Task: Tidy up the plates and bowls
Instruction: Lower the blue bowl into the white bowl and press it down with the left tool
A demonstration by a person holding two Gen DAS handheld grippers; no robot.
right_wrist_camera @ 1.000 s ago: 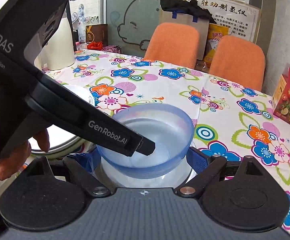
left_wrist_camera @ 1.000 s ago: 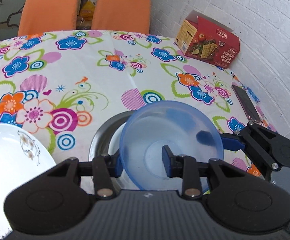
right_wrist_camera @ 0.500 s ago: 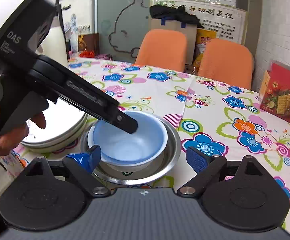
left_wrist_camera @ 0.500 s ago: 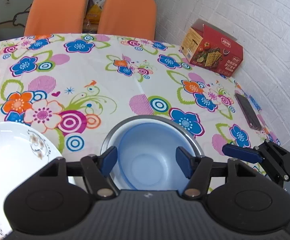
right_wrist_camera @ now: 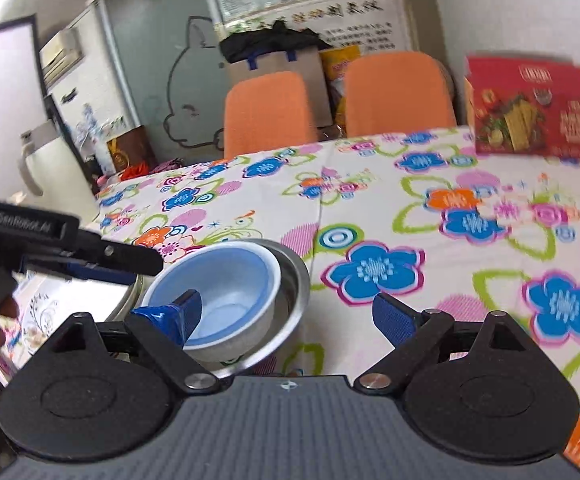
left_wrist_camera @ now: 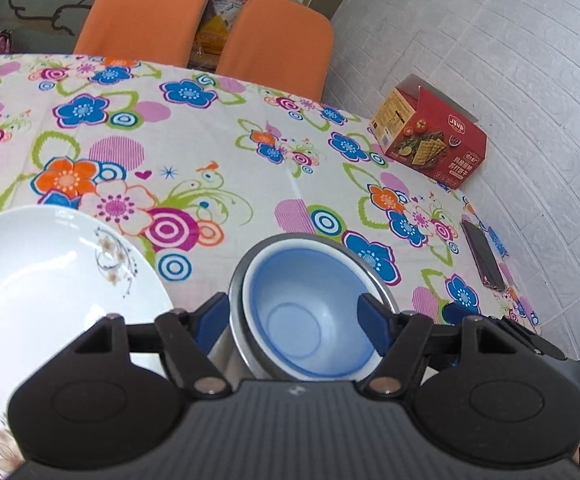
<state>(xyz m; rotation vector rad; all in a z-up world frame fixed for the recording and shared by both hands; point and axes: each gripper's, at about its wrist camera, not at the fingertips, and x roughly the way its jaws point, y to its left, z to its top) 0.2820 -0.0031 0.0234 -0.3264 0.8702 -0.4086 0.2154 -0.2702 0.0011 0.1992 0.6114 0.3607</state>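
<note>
On the flowered tablecloth (left_wrist_camera: 218,152) three bowls sit nested, mouths up: one blue bowl (left_wrist_camera: 306,312) inside one white bowl (right_wrist_camera: 246,340) inside one steel bowl (right_wrist_camera: 294,280). One white plate (left_wrist_camera: 42,280) lies just left of the stack. Two grippers are present: the left gripper (left_wrist_camera: 294,320) straddles the stack with jaws wide, gripping nothing; the right gripper (right_wrist_camera: 286,312) is likewise spread and empty.

black claws (left_wrist_camera: 294,320), blue pads (left_wrist_camera: 372,322), silver screws

Blue bowl (left_wrist_camera: 310,312), white plate (left_wrist_camera: 42,288) (floral trim), multicolour floral tablecloth (left_wrist_camera: 218,152).
</note>
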